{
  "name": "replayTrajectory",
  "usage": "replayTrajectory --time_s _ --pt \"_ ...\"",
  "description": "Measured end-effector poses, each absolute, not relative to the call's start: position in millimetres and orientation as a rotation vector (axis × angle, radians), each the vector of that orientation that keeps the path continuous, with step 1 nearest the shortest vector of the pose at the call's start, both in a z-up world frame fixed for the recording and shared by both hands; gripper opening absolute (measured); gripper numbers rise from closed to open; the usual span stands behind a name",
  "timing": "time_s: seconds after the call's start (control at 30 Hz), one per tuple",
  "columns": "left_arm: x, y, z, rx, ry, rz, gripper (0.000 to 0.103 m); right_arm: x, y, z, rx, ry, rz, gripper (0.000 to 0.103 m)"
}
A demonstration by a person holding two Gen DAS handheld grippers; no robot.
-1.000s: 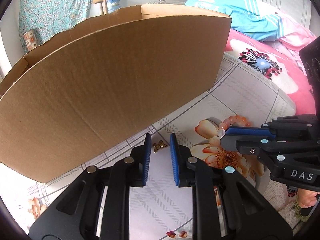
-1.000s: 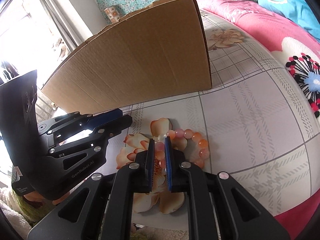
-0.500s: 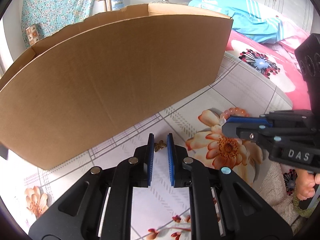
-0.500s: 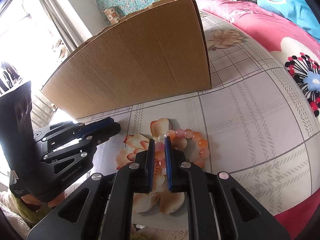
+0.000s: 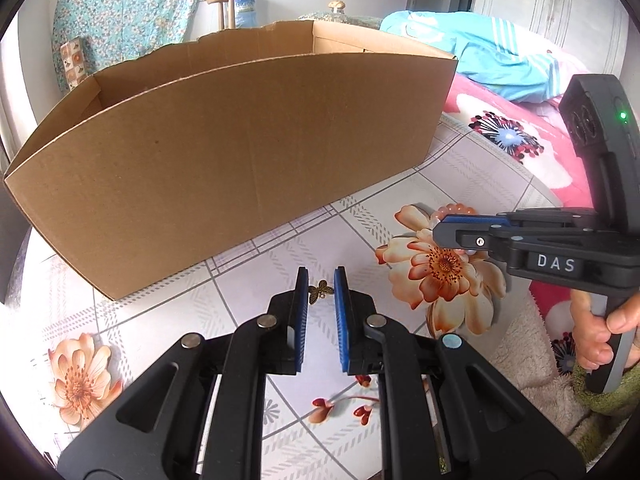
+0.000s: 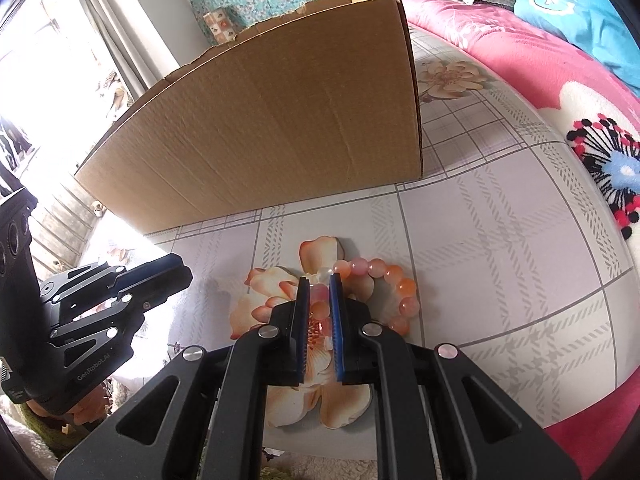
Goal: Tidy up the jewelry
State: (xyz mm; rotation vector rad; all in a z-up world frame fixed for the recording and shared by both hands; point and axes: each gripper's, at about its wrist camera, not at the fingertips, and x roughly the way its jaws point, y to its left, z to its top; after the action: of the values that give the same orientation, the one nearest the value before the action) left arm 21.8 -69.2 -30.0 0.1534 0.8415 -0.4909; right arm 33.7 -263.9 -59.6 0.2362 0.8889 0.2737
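A small brass butterfly charm (image 5: 320,290) sits between the blue pads of my left gripper (image 5: 321,290), which is shut on it just above the floral cloth. An orange and pink bead bracelet (image 6: 384,280) lies on the cloth; my right gripper (image 6: 319,294) is shut on its near-left beads. In the left wrist view the right gripper (image 5: 460,224) covers most of the bracelet (image 5: 456,210). A large open cardboard box (image 5: 240,140) stands just behind both grippers; it also shows in the right wrist view (image 6: 280,128).
The floral plaid cloth (image 6: 500,240) covers the surface. A pink blanket (image 6: 560,80) with a blue garment (image 5: 500,60) lies to the right. The left gripper (image 6: 100,308) shows at the left of the right wrist view. A window with curtains is far left.
My left gripper's pads have closed in on the butterfly charm and lifted back from the box. The right gripper stays clamped on the bracelet in the same spot.
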Motion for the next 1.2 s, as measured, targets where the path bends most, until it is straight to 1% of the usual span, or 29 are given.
replayTrajectory --time_s 0.47,0.63,1.0,1.2 --pt "18.5 -69.1 -27.6 0.154 0.848 -0.471 0.012 32.8 -230.4 -53.9 0.056 0.871 0.19 0.01" --pt "17.4 -65.6 -25.5 0.133 0.841 -0.467 0.012 29.4 -244.6 -51.8 0.173 0.88 0.214 0.01" --pt "17.1 -62.7 -24.5 0.113 0.846 -0.469 0.012 11.5 -284.7 -22.9 0.432 0.794 0.31 0.01" --pt "16.6 -61.3 -21.0 0.111 0.84 -0.462 0.012 11.1 -290.8 -20.0 0.497 0.778 0.334 0.01"
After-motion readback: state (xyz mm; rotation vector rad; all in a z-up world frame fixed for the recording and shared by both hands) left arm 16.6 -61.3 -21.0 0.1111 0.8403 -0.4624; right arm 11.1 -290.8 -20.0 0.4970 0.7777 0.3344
